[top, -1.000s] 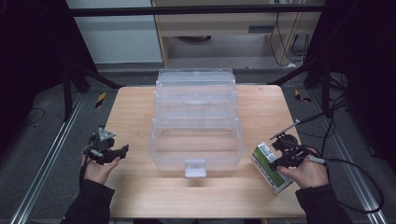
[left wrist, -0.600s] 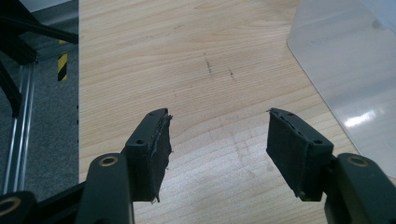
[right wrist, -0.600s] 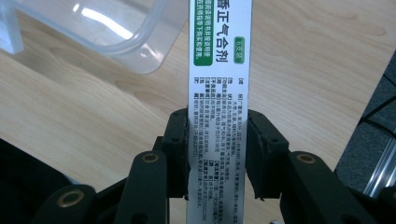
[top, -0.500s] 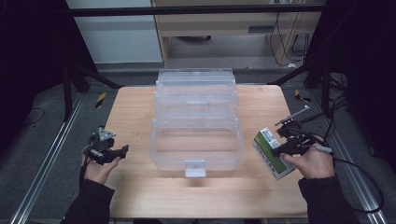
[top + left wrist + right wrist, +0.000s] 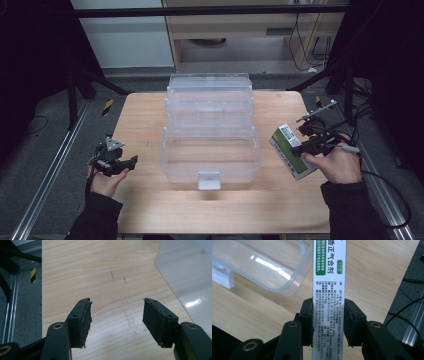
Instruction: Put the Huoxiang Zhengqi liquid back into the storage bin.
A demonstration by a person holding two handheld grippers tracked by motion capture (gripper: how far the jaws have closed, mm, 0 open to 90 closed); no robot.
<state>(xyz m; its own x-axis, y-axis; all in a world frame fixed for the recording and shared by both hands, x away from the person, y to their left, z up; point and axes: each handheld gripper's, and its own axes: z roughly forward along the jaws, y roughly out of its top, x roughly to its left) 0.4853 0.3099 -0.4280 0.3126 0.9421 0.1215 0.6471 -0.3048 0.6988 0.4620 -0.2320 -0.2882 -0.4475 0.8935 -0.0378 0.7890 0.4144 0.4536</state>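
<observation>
A clear plastic tiered box stands open in the middle of the wooden table. At the right, my right gripper is shut on a white and green medicine box, held above the table beside the clear box. In the right gripper view both pads press the narrow sides of the medicine box, with a corner of the clear box to its left. My left gripper rests at the table's left edge, open. In the left gripper view its fingers stand apart over bare wood.
A yellow and black striped marker lies on the floor past the table's left edge. Metal rails run along both sides of the table. Cables trail on the floor at the right. A cabinet stands beyond the table.
My right gripper has lifted the medicine box off the table and carried it slightly farther from the front edge. The left gripper has stayed still.
</observation>
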